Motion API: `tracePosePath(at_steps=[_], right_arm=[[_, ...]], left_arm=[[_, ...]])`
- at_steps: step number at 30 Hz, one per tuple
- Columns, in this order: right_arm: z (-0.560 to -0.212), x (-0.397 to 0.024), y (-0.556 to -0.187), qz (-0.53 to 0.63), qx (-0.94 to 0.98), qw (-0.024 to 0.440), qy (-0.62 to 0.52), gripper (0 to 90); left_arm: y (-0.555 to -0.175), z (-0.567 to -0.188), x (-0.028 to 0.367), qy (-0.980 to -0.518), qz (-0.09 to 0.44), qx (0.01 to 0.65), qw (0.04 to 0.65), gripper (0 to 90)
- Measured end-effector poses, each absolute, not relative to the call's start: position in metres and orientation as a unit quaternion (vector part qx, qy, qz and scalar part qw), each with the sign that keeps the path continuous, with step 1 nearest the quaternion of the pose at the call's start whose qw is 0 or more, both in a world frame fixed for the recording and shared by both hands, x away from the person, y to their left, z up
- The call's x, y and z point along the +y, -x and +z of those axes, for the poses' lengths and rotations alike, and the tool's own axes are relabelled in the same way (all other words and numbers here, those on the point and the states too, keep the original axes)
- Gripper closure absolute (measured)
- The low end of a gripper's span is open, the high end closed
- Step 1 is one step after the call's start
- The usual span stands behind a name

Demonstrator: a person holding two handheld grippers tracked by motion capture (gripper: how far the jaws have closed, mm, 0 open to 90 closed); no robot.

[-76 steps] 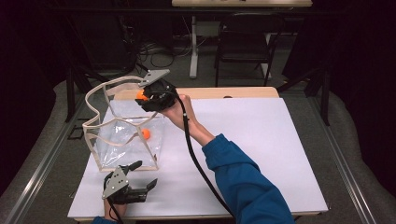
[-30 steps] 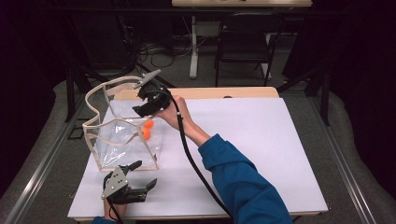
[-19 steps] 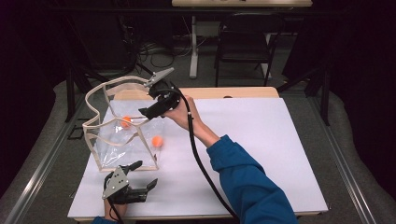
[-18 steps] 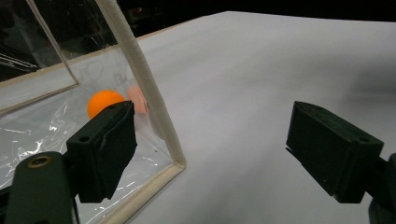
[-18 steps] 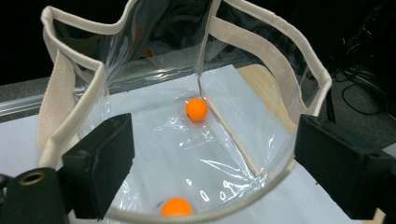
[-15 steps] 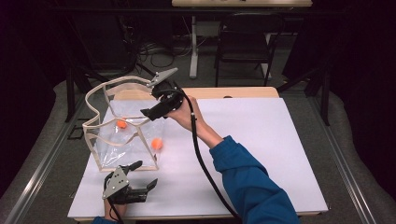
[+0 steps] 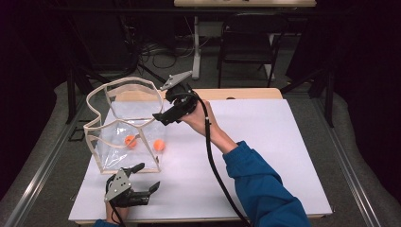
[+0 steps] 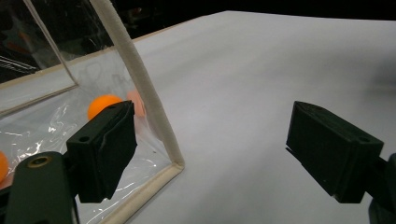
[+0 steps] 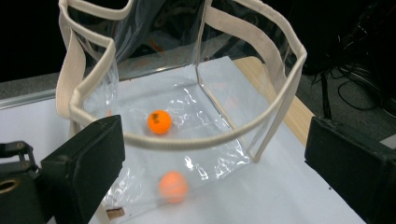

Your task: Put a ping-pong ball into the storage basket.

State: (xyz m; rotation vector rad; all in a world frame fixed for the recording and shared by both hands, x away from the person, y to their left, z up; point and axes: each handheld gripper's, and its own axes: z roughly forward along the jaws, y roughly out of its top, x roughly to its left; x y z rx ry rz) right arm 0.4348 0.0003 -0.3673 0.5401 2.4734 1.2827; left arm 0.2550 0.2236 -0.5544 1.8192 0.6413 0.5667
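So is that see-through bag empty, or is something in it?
Not empty. Two orange balls lie on the floor of the clear bag, which stands upright with its mouth open; the right gripper view shows both through that mouth.

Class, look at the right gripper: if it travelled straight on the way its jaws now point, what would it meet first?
Probably the clear bag's cream rim. The right gripper, jaws open and empty, points down at the bag, where two orange balls lie. Depth is uncertain.
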Motion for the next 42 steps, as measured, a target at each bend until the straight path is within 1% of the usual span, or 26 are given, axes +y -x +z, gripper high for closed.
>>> tracePosePath(at_steps=[14, 22, 32, 42], right_arm=[[-0.371, -0.017, -0.423, 0.427, 0.872, 0.159, -0.179, 1.0], [-0.389, -0.029, -0.417, 0.407, 0.882, 0.158, -0.178, 0.0], [-0.411, -0.055, -0.411, 0.384, 0.886, 0.165, -0.199, 0.0], [-0.426, -0.079, -0.399, 0.384, 0.884, 0.164, -0.212, 0.0]], left_arm=[[-0.255, -0.554, 0.223, -0.761, 0.238, 0.274, 0.537, 15.9], [-0.256, -0.555, 0.223, -0.763, 0.240, 0.274, 0.534, 15.9], [-0.254, -0.554, 0.226, -0.761, 0.244, 0.273, 0.537, 15.9], [-0.254, -0.555, 0.226, -0.760, 0.244, 0.275, 0.536, 15.9]])
